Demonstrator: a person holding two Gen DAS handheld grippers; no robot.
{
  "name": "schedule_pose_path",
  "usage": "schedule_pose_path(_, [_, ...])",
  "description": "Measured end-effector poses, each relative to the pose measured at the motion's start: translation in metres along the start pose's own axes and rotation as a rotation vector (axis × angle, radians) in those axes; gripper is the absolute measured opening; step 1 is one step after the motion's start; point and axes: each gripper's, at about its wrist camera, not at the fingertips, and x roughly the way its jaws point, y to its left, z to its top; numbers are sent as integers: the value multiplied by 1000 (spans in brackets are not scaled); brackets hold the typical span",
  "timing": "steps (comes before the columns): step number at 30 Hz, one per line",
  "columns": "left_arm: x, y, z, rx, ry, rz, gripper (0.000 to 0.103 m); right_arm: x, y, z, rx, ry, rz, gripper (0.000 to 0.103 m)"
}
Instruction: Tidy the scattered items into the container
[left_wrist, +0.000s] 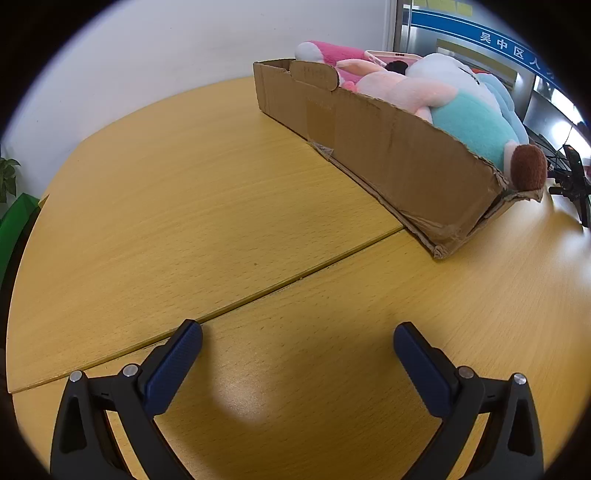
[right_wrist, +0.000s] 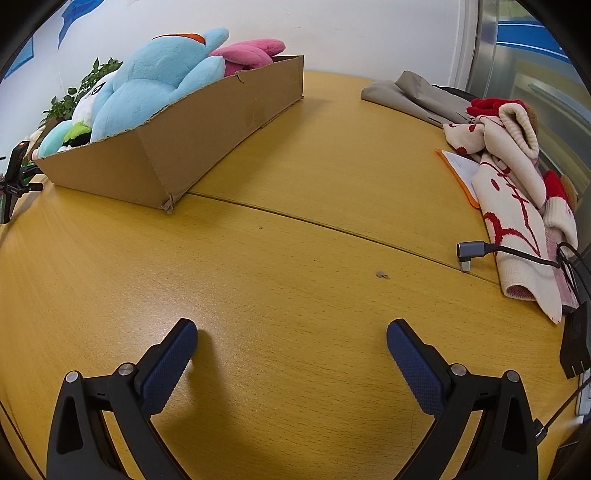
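At the bottom of the left wrist view the left gripper (left_wrist: 297, 334) stands spread as wide as it goes, its blue pads apart over bare wood with nothing between them; the right gripper (right_wrist: 291, 330) at the bottom of the right wrist view is just the same, wide open and empty. Beyond both lies the yellow wooden table (right_wrist: 295, 229), crossed by a seam, and no loose toy shows on the clear stretch in front of either tool. Farther up, at the upper right of the left view and the upper left of the right view, sits the cardboard box (left_wrist: 388, 147), a long shallow tray with torn, ragged edges. It is already heaped: a teal and white plush (left_wrist: 476, 129), a pale pink plush (left_wrist: 402, 90) and a bright pink plush (left_wrist: 328, 51) rise above its rim, and the right view shows a large light-blue plush (right_wrist: 155, 70) topping the pile. Such toys should be light, soft and yielding, so a pinch across a limb or a thick fold of body would likely hold best. At the right edge of the right view lie a red and cream knit cloth (right_wrist: 517, 192) and a grey cable plug (right_wrist: 471, 251); whether these belong to the tidying is unclear.
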Motion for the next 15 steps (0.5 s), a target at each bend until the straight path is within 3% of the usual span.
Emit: schedule_pose_path(15, [2,3,6,-1,5,0,103,0,1,0,-1,0,1,103])
